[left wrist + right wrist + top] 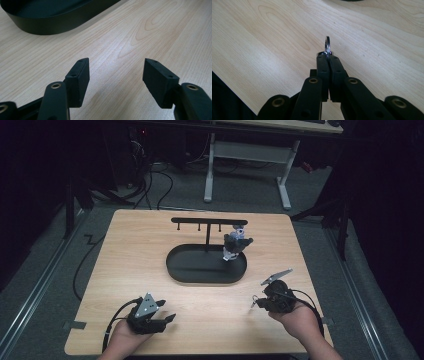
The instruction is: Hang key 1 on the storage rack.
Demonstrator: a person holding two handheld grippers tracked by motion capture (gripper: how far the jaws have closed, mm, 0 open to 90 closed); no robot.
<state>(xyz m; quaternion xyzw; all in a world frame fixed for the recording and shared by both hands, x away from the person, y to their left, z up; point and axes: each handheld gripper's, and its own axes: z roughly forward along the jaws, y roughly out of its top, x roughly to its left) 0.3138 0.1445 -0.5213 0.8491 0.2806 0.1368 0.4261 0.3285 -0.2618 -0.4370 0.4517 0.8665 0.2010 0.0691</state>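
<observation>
A black oval tray (185, 267) with a T-shaped hook stand (207, 221) sits mid-table; a grey and white keychain figure (235, 245) hangs from the stand's right end. My right gripper (256, 302) is at the front right, shut on a small metal key ring (327, 45) that sticks up edge-on from the jaw tips (328, 58) above the wood. My left gripper (170, 318) rests low at the front left, open, with bare table between its pads (80, 75); the tray's wall (57, 23) lies ahead of it.
The wooden table (150, 245) ends close behind both hands. Beyond its far edge stand a white desk frame (247, 160) and cables on a dark floor.
</observation>
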